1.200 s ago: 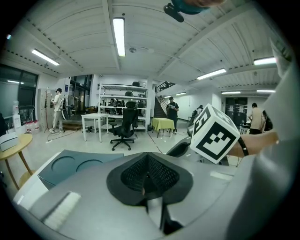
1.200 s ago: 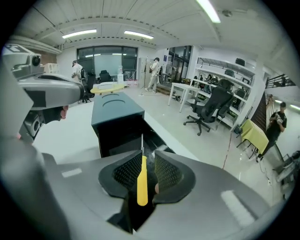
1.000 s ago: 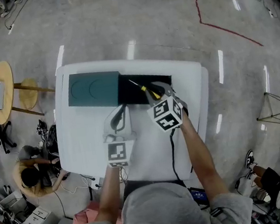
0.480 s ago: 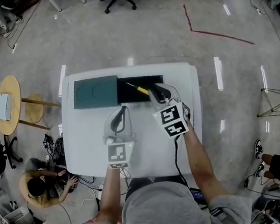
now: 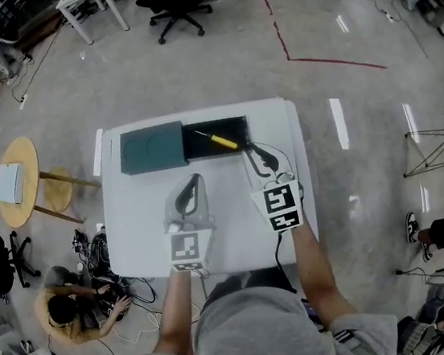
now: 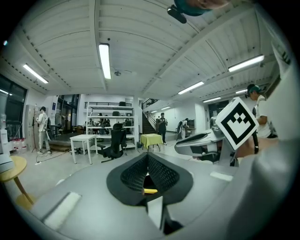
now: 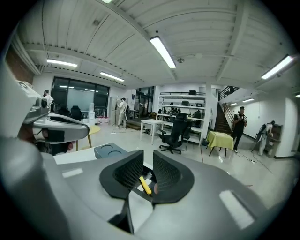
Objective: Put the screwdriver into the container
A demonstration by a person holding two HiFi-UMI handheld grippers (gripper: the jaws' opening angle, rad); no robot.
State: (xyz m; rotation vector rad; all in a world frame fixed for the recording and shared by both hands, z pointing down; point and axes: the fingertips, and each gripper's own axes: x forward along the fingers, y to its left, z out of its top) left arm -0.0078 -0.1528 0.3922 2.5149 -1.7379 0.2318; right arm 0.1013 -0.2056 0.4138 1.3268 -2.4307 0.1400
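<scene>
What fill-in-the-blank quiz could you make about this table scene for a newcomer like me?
The screwdriver has a ___ handle.
It lies inside the ___ container.
In the head view, the teal block sits at the container's ___ side.
The container rests on a ___ table.
Missing words: yellow; black; left; white.

The left gripper (image 6: 147, 159) has its jaws meeting at the tips, with the yellow screwdriver (image 6: 150, 191) showing through the gap below.
</scene>
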